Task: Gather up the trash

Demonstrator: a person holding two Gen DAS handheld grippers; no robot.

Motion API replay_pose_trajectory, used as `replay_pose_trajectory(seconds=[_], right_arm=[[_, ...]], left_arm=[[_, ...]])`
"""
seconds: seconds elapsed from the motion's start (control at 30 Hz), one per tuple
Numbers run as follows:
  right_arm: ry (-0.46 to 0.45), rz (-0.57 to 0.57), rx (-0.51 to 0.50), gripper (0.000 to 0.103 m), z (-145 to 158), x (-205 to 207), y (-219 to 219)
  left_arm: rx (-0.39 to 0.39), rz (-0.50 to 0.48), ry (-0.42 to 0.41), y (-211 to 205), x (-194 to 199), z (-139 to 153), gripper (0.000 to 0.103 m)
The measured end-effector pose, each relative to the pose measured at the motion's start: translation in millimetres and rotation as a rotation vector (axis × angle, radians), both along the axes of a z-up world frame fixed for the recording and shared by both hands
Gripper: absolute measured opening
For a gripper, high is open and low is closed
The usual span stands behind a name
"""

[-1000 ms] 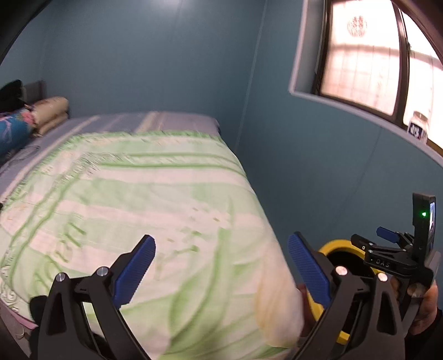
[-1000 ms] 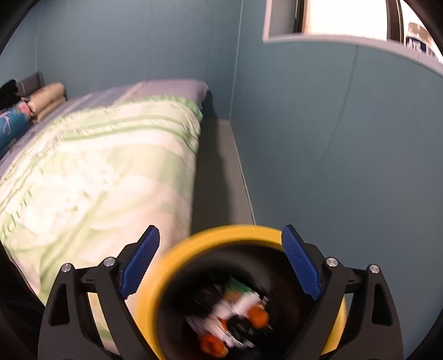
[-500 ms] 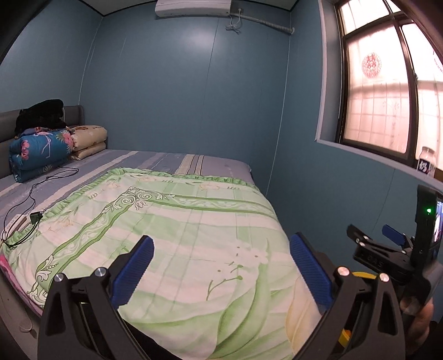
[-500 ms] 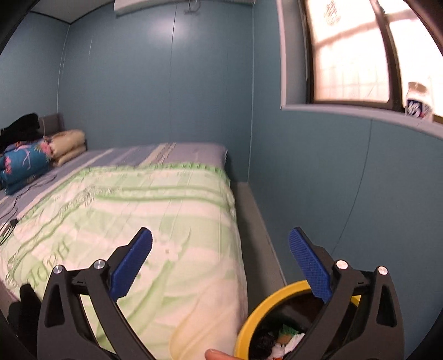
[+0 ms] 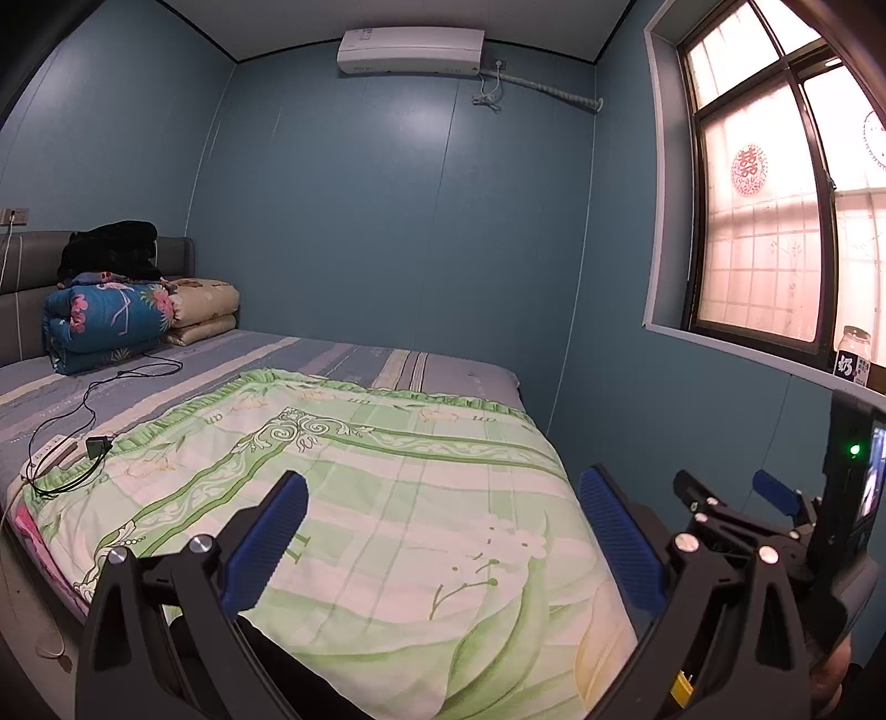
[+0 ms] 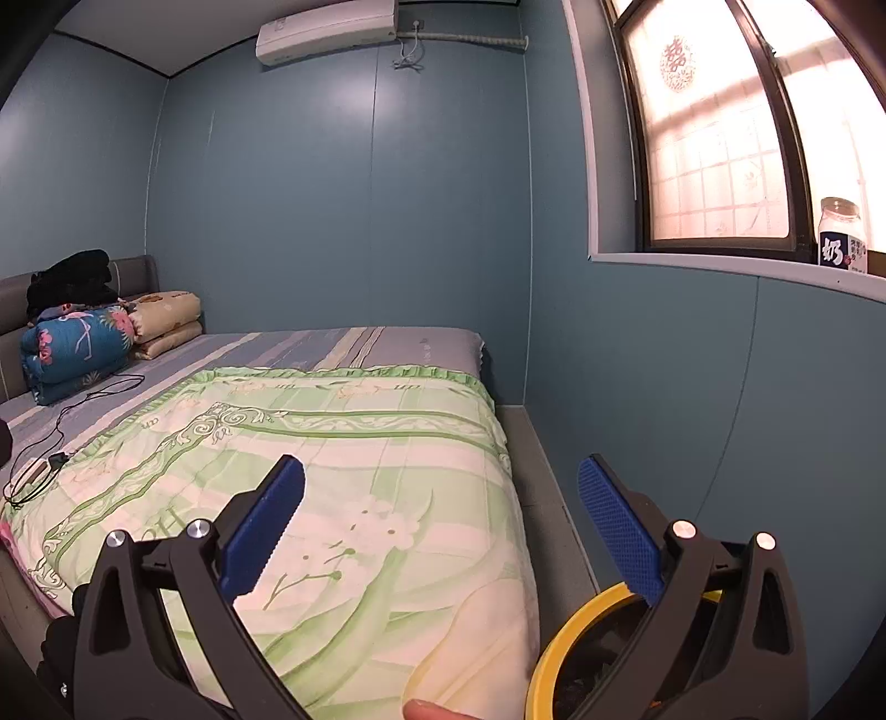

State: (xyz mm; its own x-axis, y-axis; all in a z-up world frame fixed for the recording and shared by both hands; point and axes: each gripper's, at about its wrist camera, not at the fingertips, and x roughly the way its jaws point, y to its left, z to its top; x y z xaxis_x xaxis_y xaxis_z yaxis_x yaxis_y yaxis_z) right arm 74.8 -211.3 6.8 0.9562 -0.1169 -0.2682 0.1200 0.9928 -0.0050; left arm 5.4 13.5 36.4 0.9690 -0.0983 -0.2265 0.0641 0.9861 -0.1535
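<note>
Both grippers spread – left gripper (image 5: 443, 540), right gripper (image 6: 443, 523), yellow-rimmed bin (image 6: 559, 653) (contents dim, perhaps scraps)

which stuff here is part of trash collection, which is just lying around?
Job:
- bin, yellow rim, beside the bed
- left gripper, open, empty
- right gripper, open, empty

Lying about:
- quilt
- folded bedding
- cable
- jar on the sill
- air conditioner
</note>
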Motion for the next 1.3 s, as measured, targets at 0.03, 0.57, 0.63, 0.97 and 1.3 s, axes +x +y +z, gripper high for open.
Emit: replay_pose_trajectory(seconds=[0.03, 0.57, 0.63, 0.97, 1.3], right_arm=[[0.003, 0.002, 0.001, 0.095, -0.5, 0.7, 0.5], [0.013, 0.027, 0.007, 0.095, -6.4, 0.1, 4.9], [0.013, 0.028, 0.005, 0.095, -6.6, -0.1, 5.3], [0.027, 0.027, 0.006, 0.095, -8.7, 1.5, 6.5], [0.034, 0.015, 0.007, 0.095, -10.1, 2.6, 5.8]], left_arm=[[0.0, 0.001, -0.004, 0.0, -1.1, 0.5, 0.095], [-0.018, -0.005, -0.002, 1.8, -2.8, -1.9, 0.095], [-0.021, -0.008, 0.001, 1.8, -2.3, -2.6, 0.095], [-0.022, -0.019, 0.004, 1.4, -2.6, -5.3, 0.095], [-0.028, -0.024, 0.01, 1.0, -1.2, -7.1, 0.095]])
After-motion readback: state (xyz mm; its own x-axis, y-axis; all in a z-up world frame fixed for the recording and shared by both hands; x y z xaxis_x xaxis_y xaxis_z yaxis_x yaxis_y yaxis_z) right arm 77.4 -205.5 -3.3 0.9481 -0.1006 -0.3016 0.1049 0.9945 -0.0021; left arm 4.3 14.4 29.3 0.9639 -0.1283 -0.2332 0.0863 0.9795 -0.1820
